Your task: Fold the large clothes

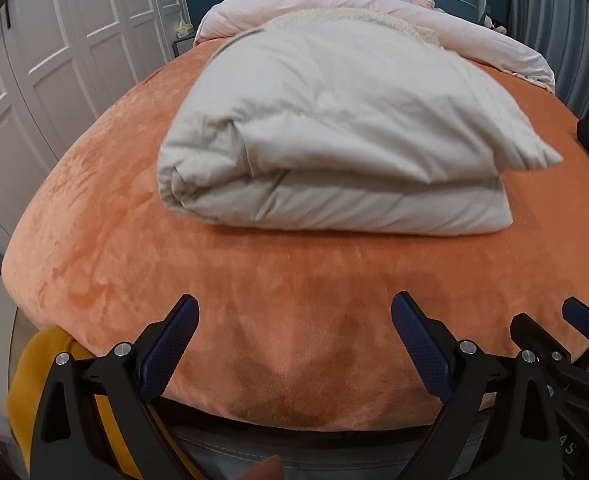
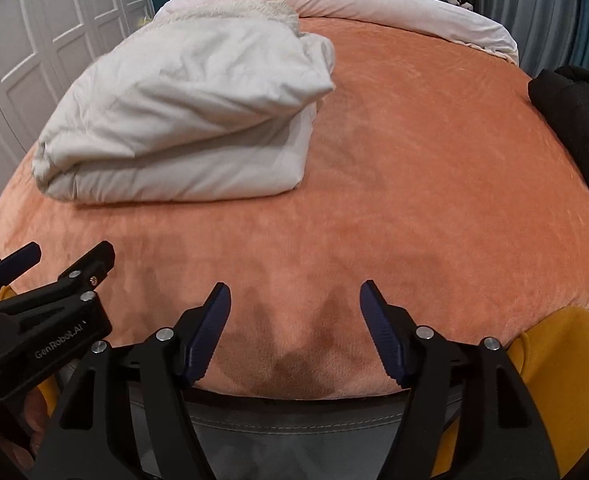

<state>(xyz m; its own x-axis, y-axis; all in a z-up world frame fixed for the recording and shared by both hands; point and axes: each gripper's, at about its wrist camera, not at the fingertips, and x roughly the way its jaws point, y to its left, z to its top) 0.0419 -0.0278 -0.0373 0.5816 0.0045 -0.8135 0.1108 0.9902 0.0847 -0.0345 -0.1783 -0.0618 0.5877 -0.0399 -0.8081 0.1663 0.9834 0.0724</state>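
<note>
A pale grey padded garment [image 1: 334, 136] lies folded into a thick bundle on the orange bed cover [image 1: 134, 240]. It also shows in the right wrist view [image 2: 190, 116], left of centre. My left gripper [image 1: 294, 320] is open and empty, held over the near edge of the bed, well short of the bundle. My right gripper [image 2: 295, 308] is open and empty, also over the near edge. The left gripper shows at the lower left of the right wrist view [image 2: 60, 268], and a fingertip of the right gripper [image 1: 574, 316] shows at the lower right of the left wrist view.
A pink duvet [image 1: 374, 12] is bunched at the head of the bed. A black garment [image 2: 574, 120] lies at the bed's right edge. White wardrobe doors [image 1: 54, 60] stand on the left. Yellow fabric [image 2: 554, 360] shows below the near bed edge.
</note>
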